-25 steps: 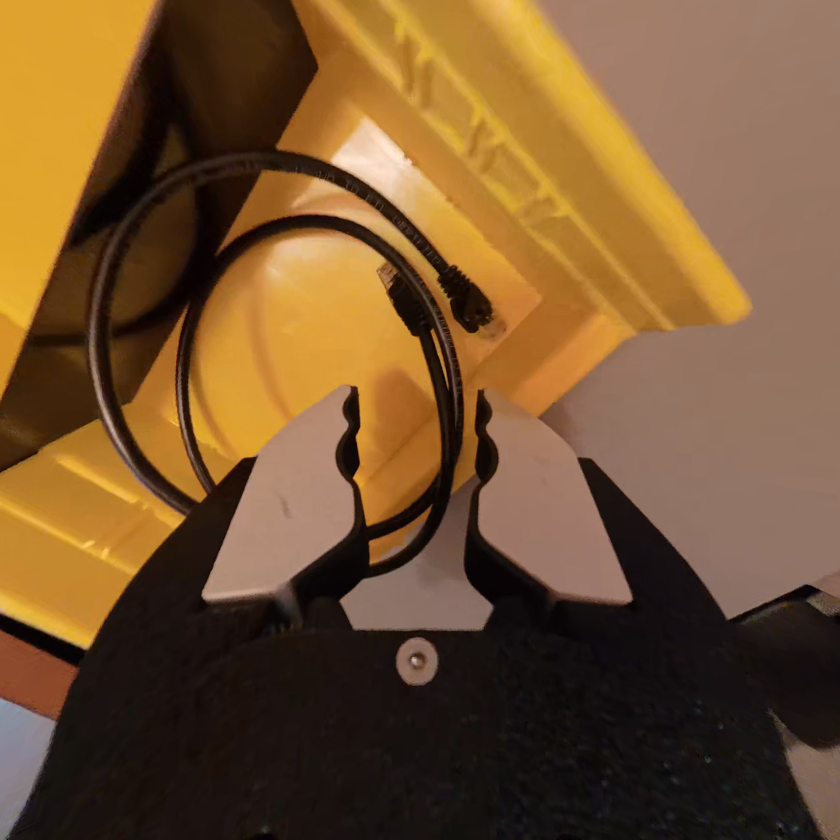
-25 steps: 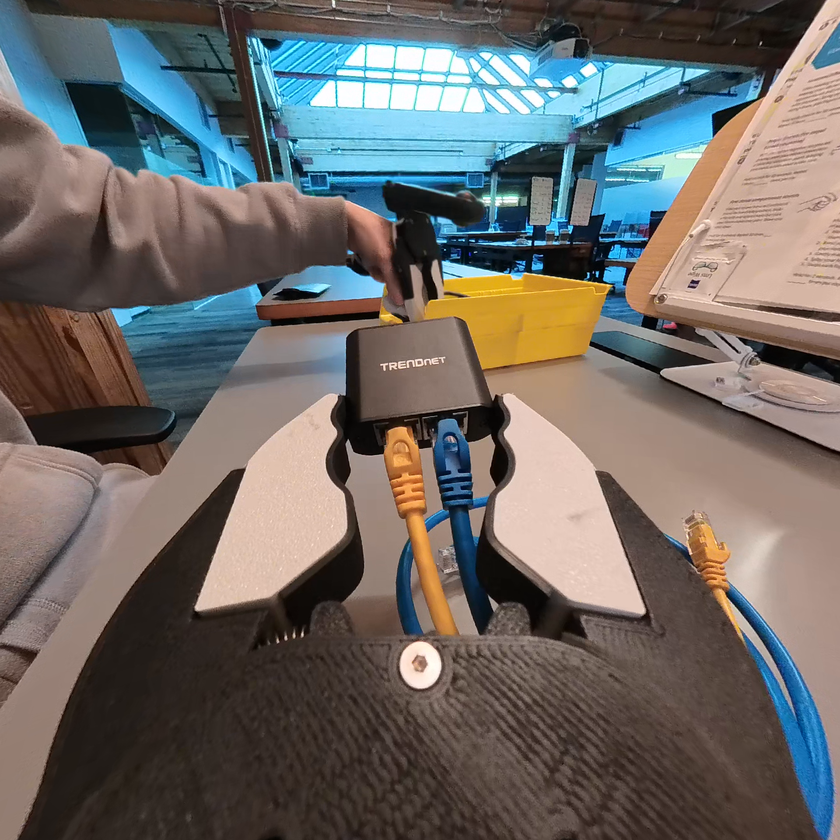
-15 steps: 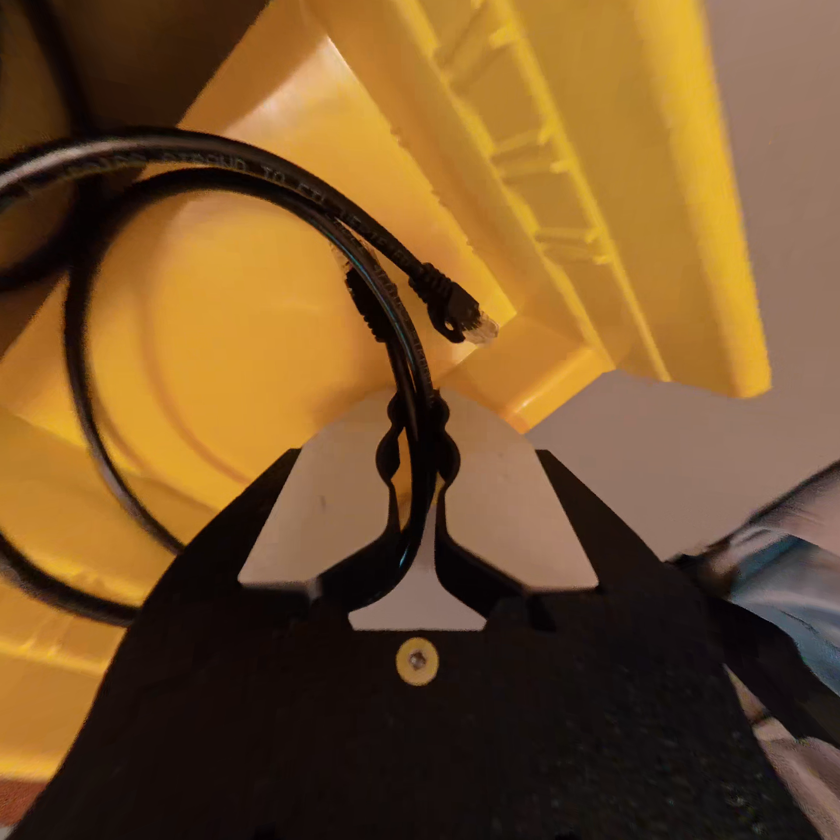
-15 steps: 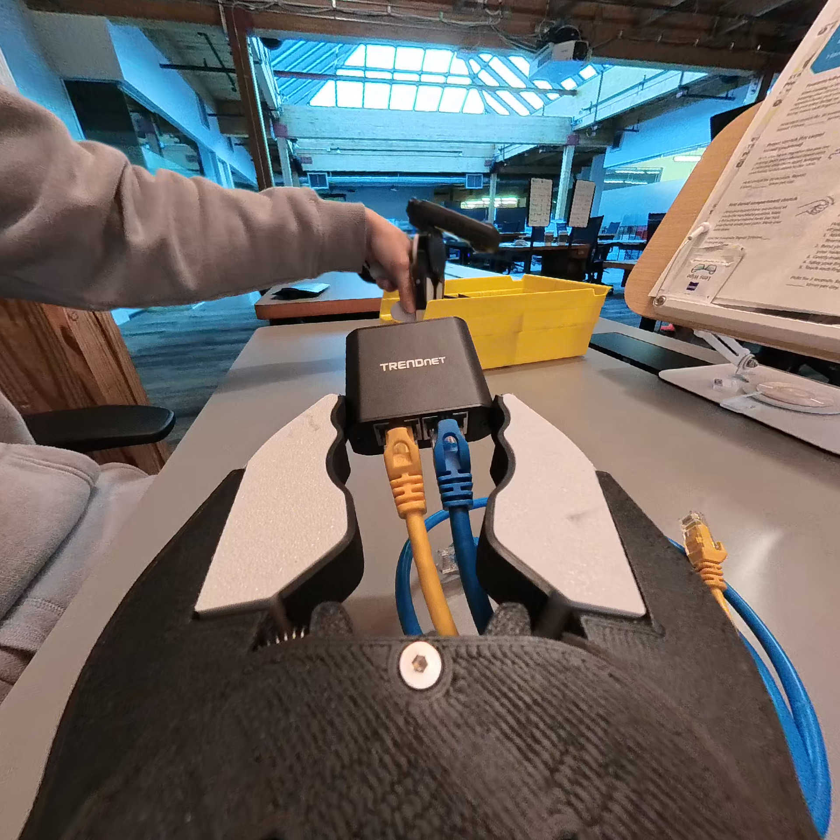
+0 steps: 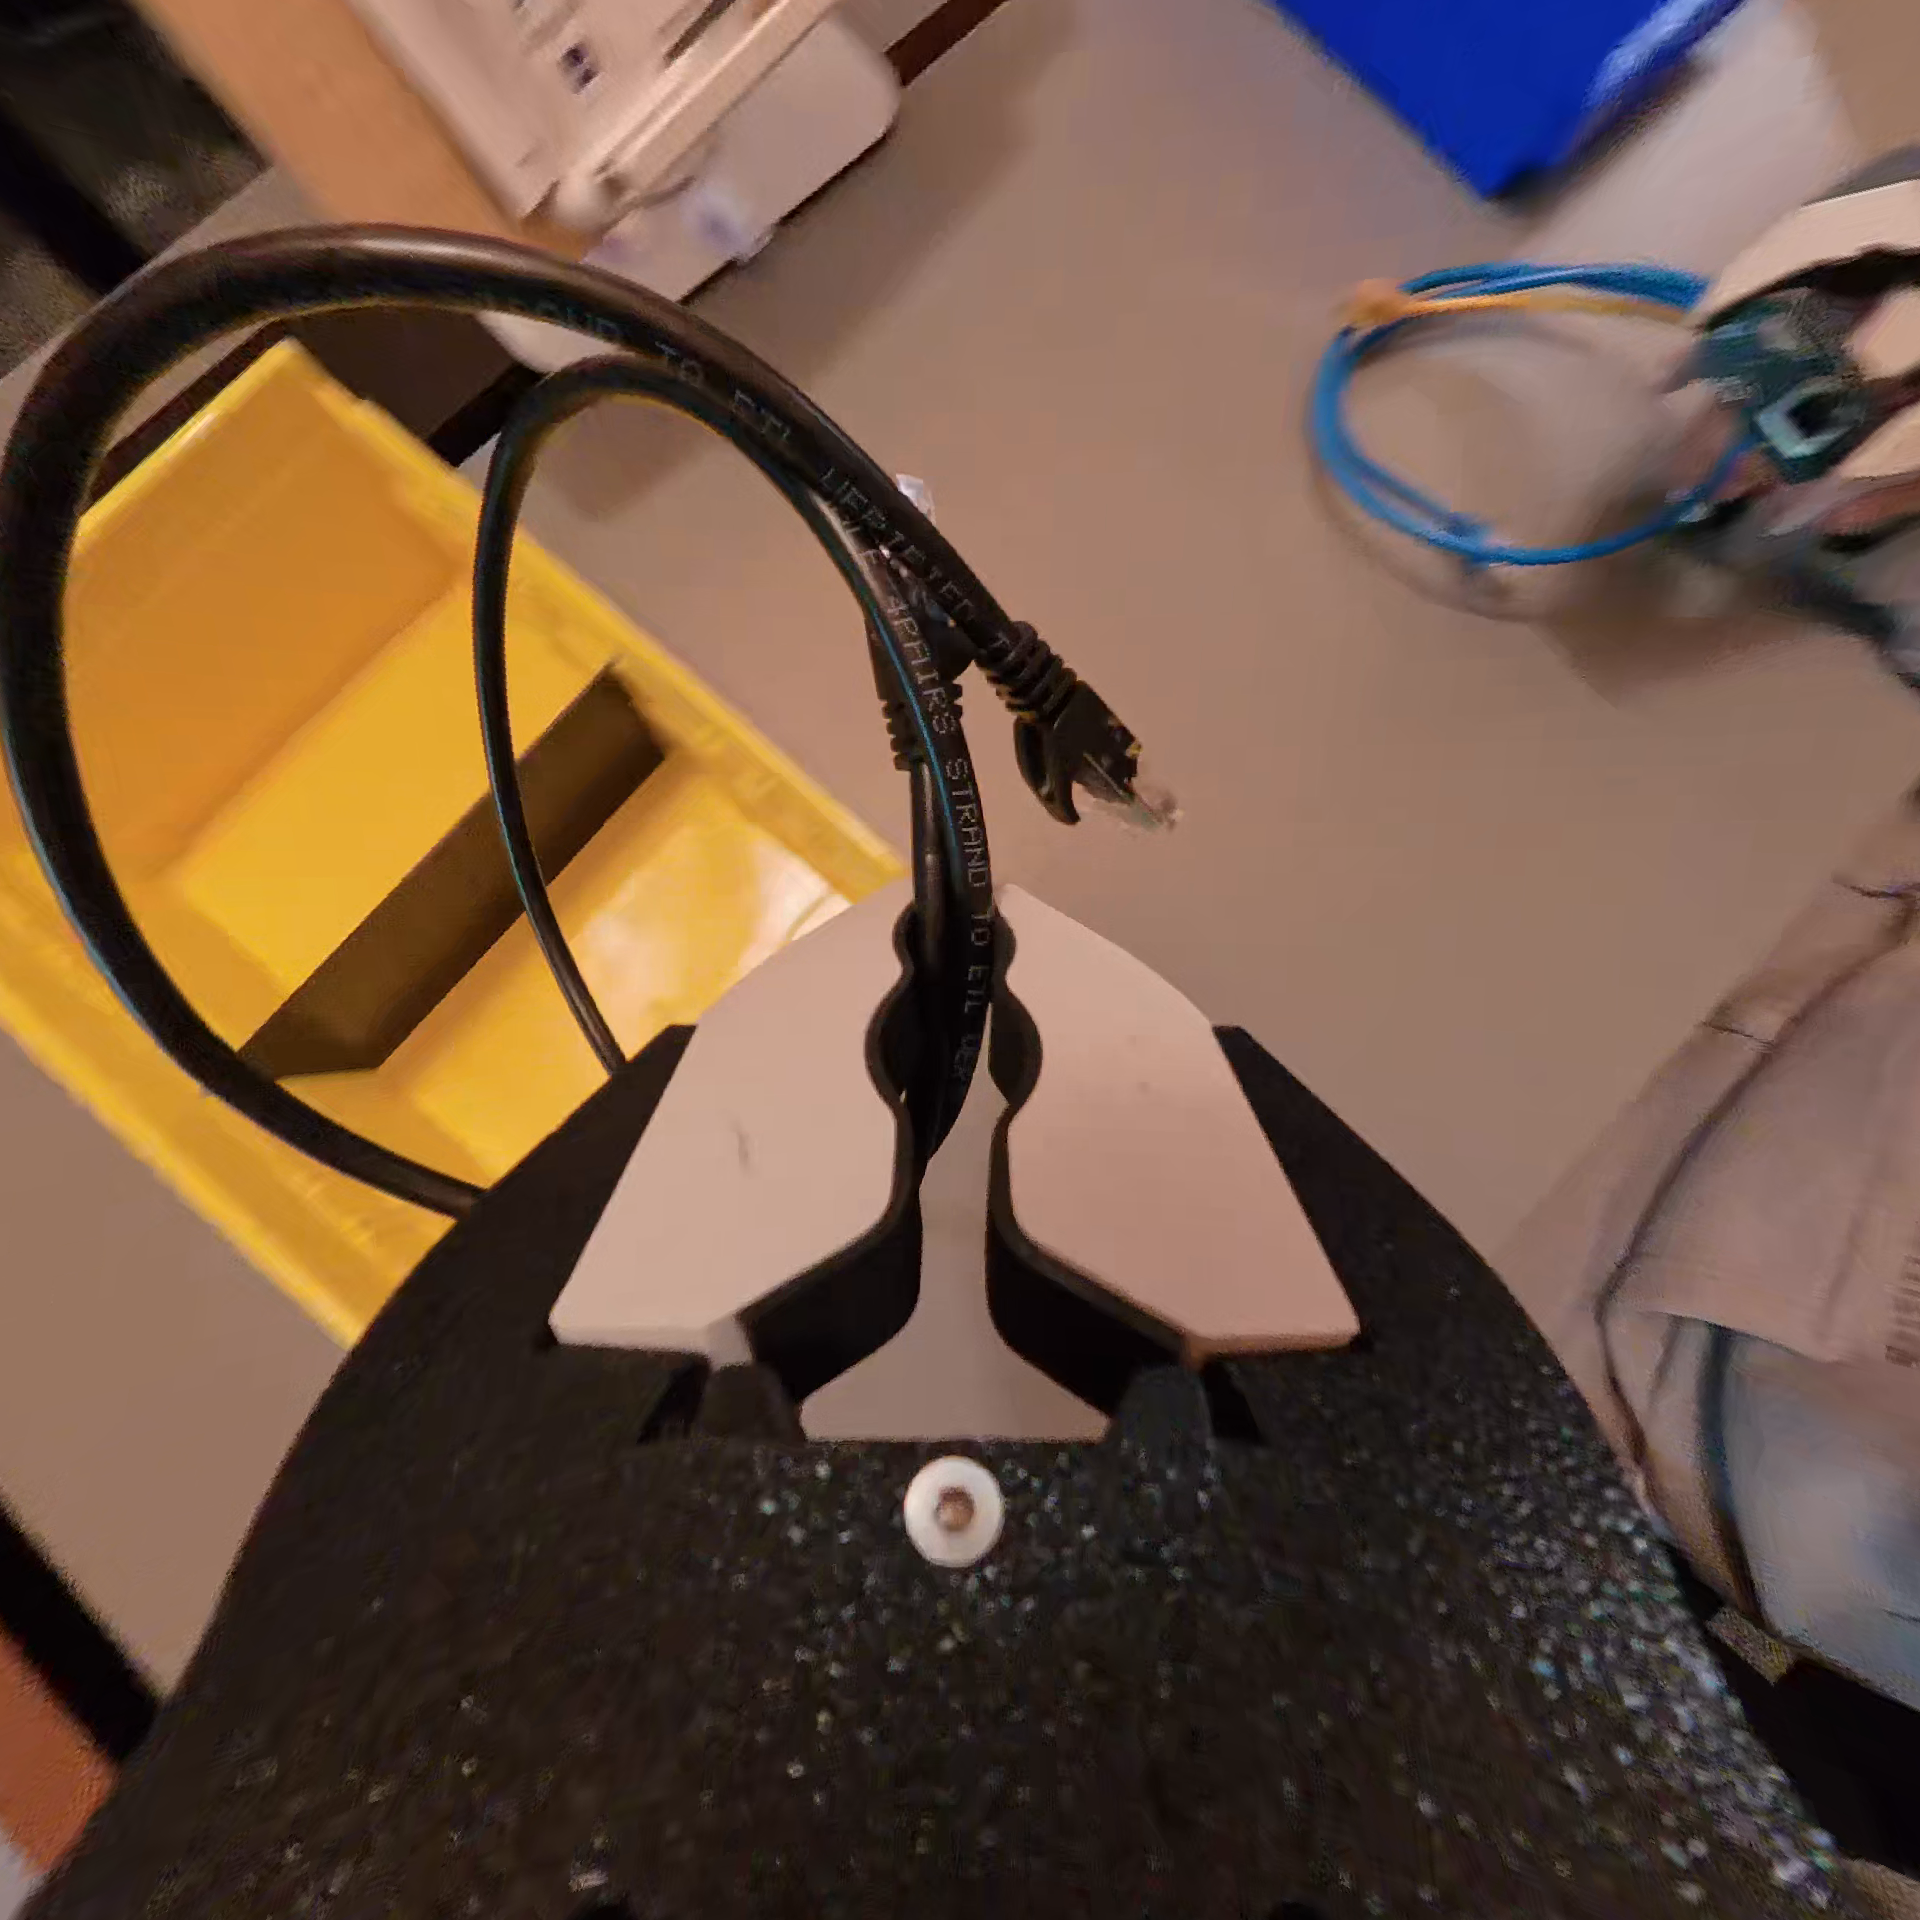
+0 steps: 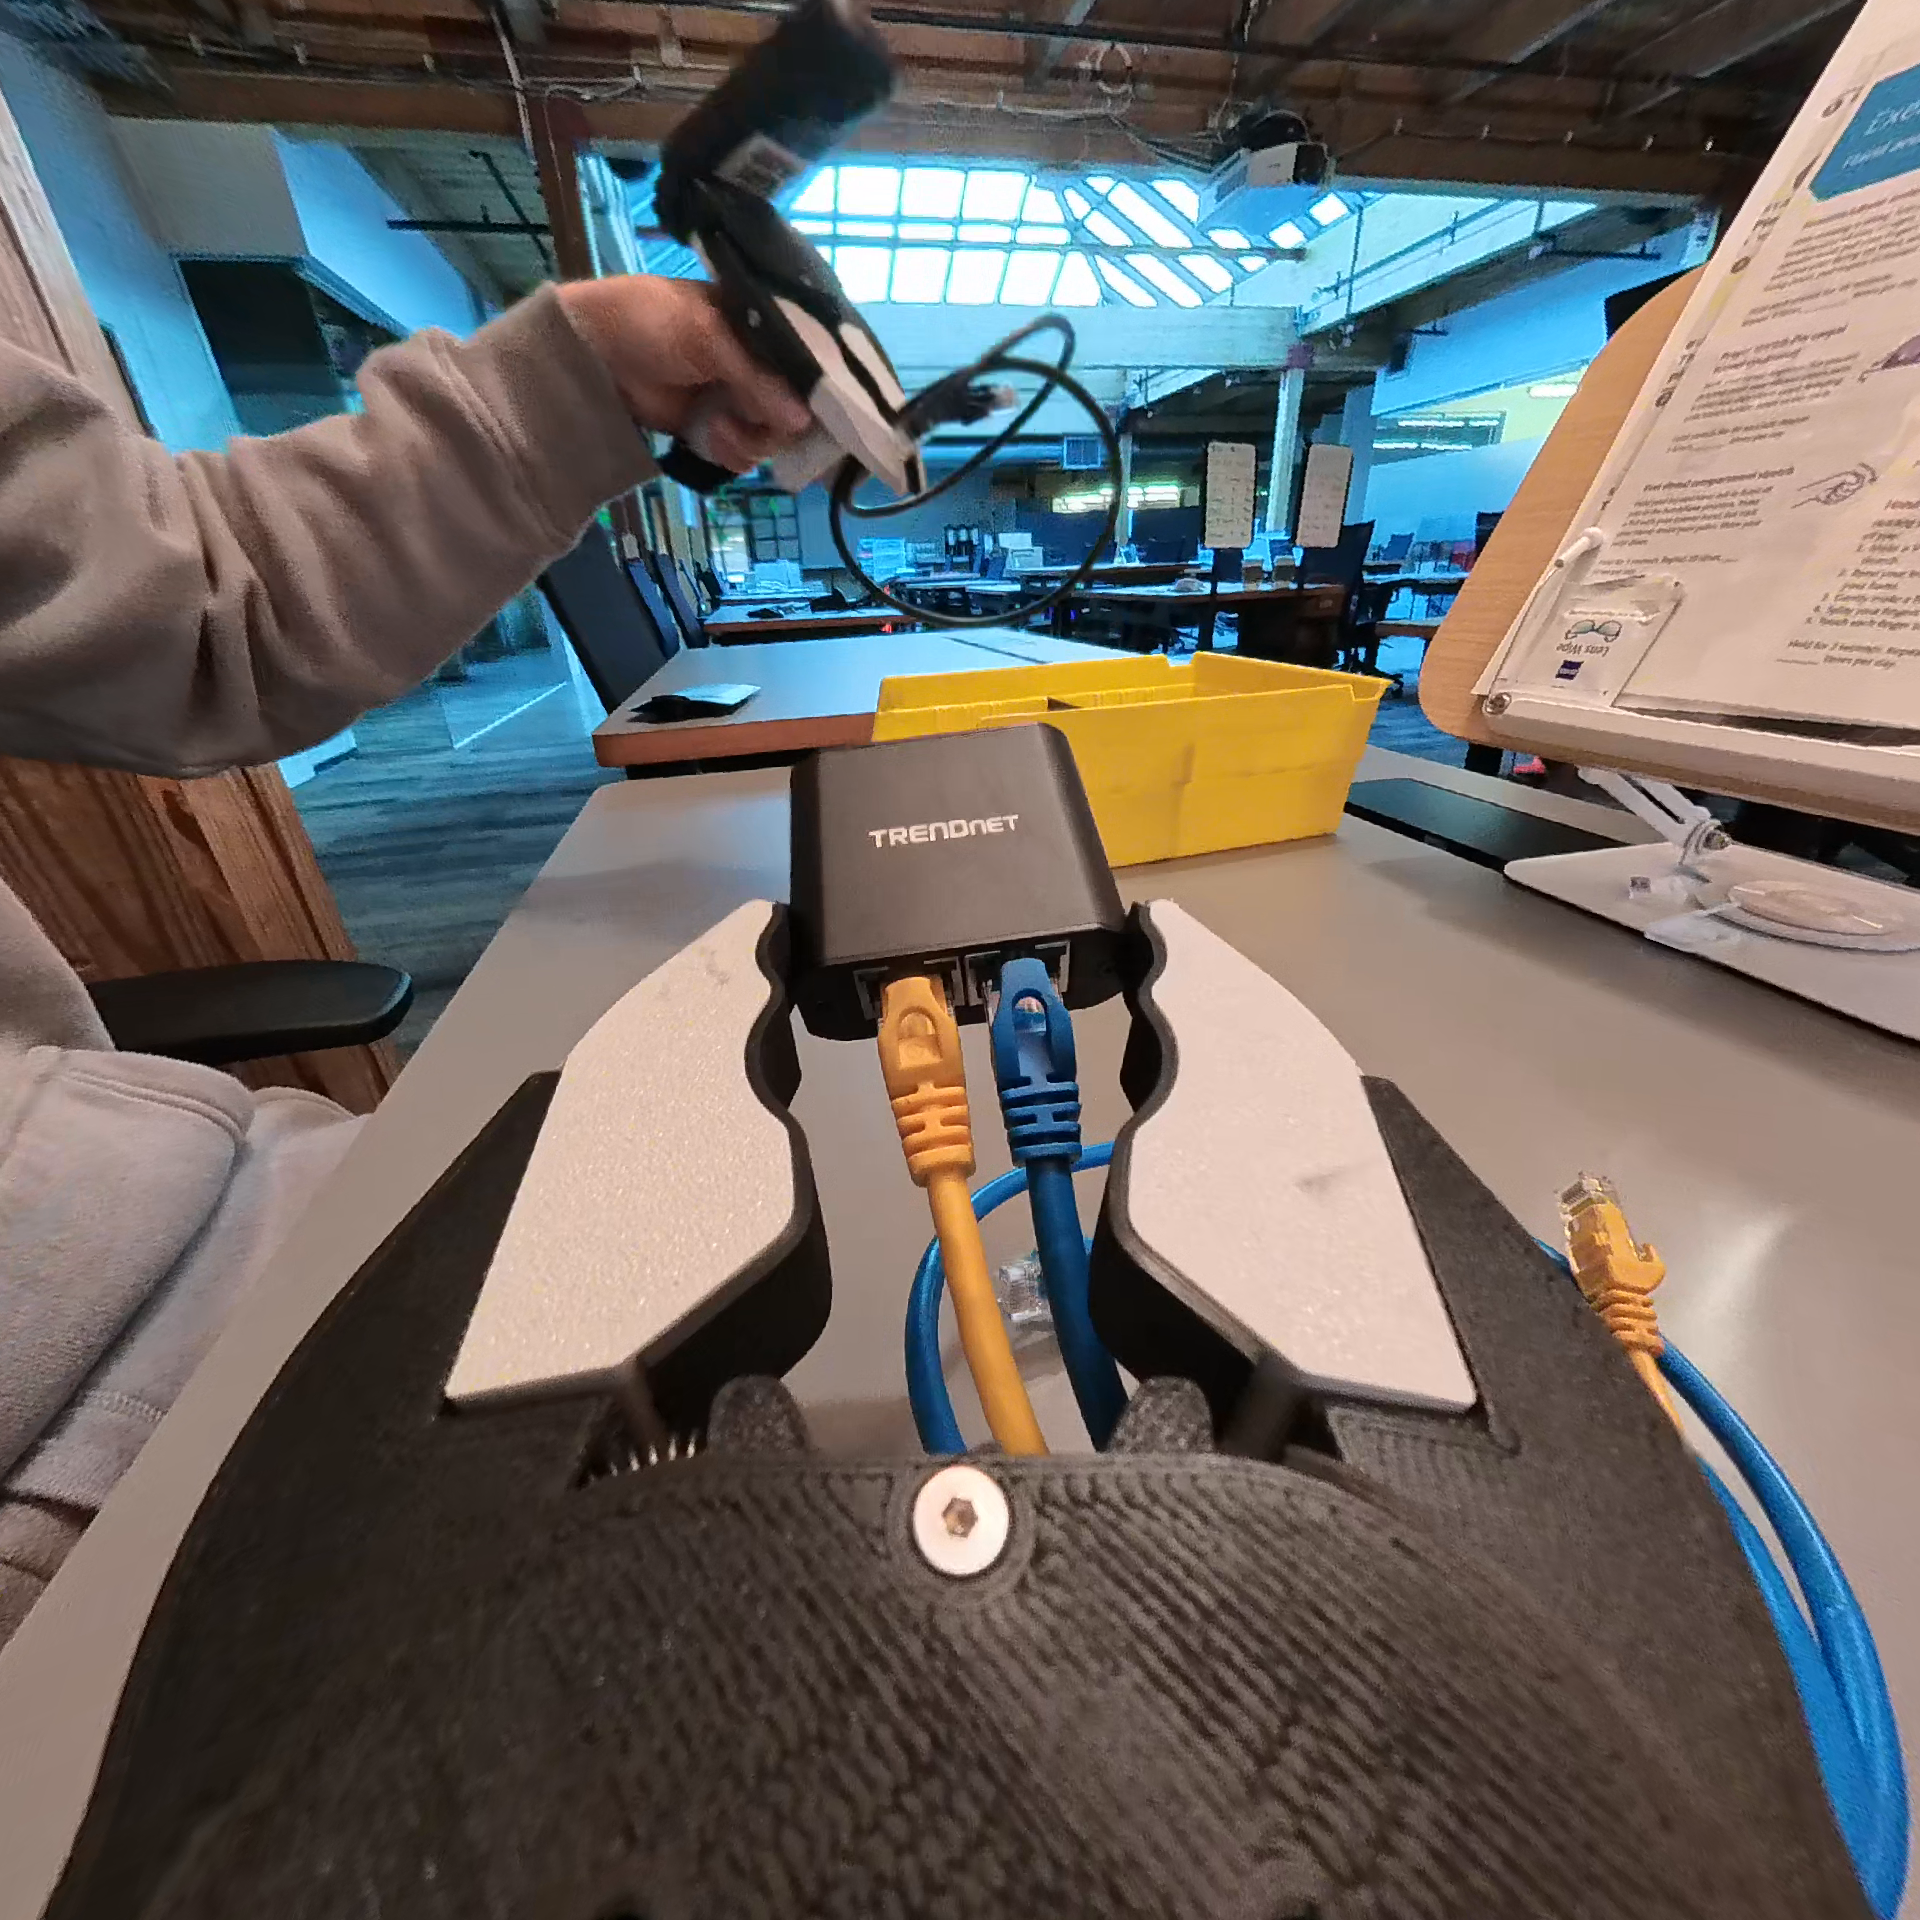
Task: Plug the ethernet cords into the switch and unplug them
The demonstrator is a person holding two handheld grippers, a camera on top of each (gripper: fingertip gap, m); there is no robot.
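Note:
My left gripper (image 5: 951,940) is shut on a coiled black ethernet cord (image 5: 665,343) and holds it in the air above the table; one plug (image 5: 1081,764) hangs free past the fingertips. The left gripper also shows in the right wrist view (image 6: 883,436), raised high with the black cord (image 6: 1081,488) dangling. My right gripper (image 6: 956,961) is shut on the black switch (image 6: 940,842), which rests on the grey table (image 6: 1455,1039). A yellow cord (image 6: 925,1081) and a blue cord (image 6: 1034,1081) are plugged into the switch's front ports. Their other ends lie loose at the right (image 6: 1605,1247).
A yellow bin (image 6: 1195,748) stands behind the switch; it also shows in the left wrist view (image 5: 270,644). A document stand (image 6: 1714,520) with papers is at the right. A person's grey sleeve (image 6: 312,540) reaches in from the left. A chair armrest (image 6: 249,1003) lies left of the table. Some 35 cm of space lies between my two pairs of fingers.
My left gripper closed on the black cord inside the yellow bin and lifted it up and out, high above the table. My right gripper stayed clamped on the switch.

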